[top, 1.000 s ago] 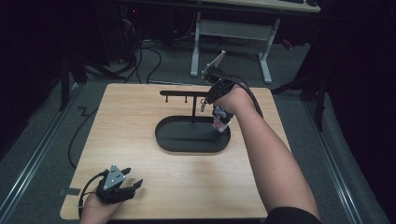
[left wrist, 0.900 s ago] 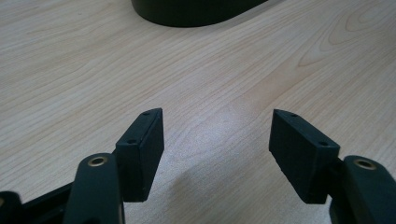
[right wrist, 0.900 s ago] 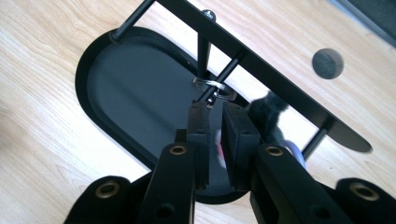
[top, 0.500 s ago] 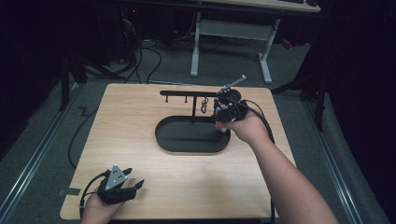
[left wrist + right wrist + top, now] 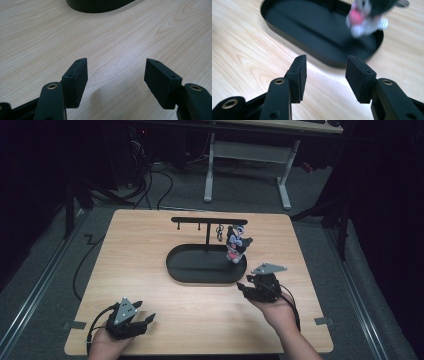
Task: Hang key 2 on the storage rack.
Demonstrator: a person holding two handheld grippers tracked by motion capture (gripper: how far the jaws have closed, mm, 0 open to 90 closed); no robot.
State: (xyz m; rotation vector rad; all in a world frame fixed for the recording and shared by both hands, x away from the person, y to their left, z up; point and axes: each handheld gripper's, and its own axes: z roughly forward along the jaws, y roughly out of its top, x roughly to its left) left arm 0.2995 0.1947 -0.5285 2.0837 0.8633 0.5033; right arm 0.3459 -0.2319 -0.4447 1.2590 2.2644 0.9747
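The desk [image 5: 150, 250] carries a black oval tray [image 5: 195, 270] near its middle, with a T-shaped black stand [image 5: 207, 222] rising from it; in the left gripper view the tray is cut off by the top edge. A small plush keychain [image 5: 236, 245] hangs from the stand's right end over the tray's right part; in the right gripper view it is blurred and cut off at the top. The right tongs [image 5: 243, 289], a second ago up at the keychain, now sit lower toward the desk's near right edge, just off the tray's rim, jaws just opened and released with nothing between them. The left tongs [image 5: 148, 320] rest spread and empty at the near left corner, as before.
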